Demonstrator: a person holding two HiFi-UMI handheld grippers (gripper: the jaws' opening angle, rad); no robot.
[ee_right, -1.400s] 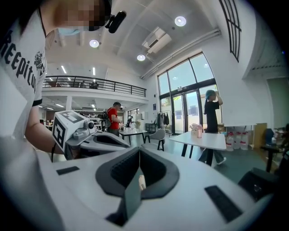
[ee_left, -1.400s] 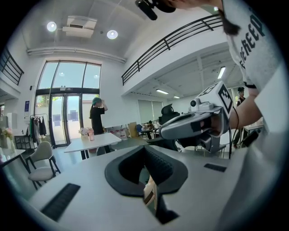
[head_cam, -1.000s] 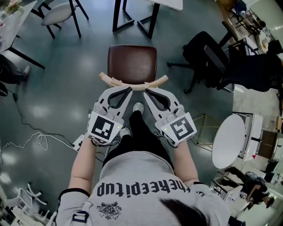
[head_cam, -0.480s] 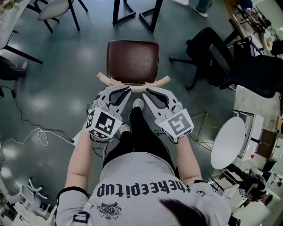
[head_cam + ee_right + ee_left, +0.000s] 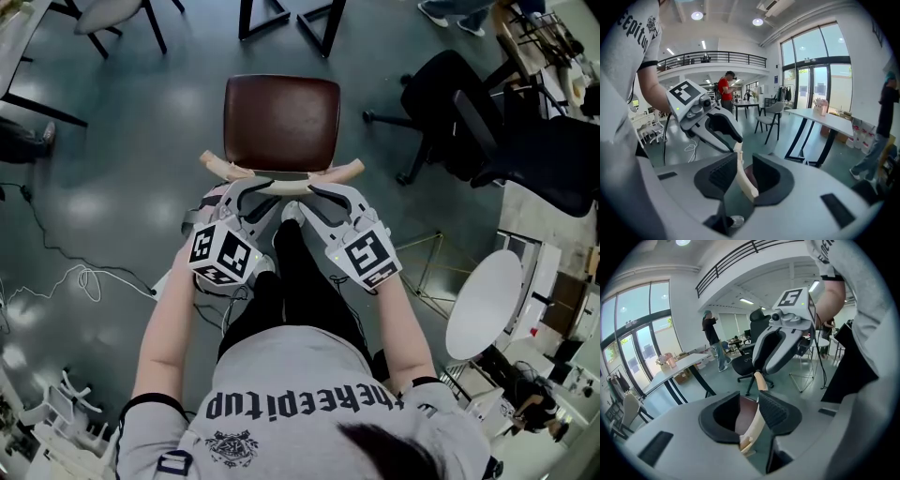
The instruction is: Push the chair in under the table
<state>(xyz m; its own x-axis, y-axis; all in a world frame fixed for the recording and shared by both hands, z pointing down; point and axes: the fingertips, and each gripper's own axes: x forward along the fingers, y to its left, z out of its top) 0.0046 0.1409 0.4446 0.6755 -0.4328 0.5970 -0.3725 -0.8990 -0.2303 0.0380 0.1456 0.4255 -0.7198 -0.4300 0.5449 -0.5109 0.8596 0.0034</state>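
A chair with a brown seat (image 5: pixel 281 122) and a curved pale wooden backrest (image 5: pixel 349 171) stands in front of me, short of the black table legs (image 5: pixel 314 21) at the top edge. My left gripper (image 5: pixel 247 194) and right gripper (image 5: pixel 322 195) sit side by side over the backrest. Both pairs of jaws have just been opening. In the left gripper view the backrest (image 5: pixel 758 420) runs between the open jaws of my left gripper (image 5: pixel 749 409), with the seat showing beside it. The right gripper view shows the backrest (image 5: pixel 742 179) between the open jaws of my right gripper (image 5: pixel 743 172).
A black office chair (image 5: pixel 469 112) stands to the right and a white round table (image 5: pixel 483 300) at the lower right. A white cable (image 5: pixel 80 281) lies on the floor at the left. A grey chair (image 5: pixel 103 14) is at the top left. A person in red (image 5: pixel 724 91) stands far off.
Both grippers have dropped from just behind the backrest down onto it. Their jaws, shut before, now stand open astride the wood.
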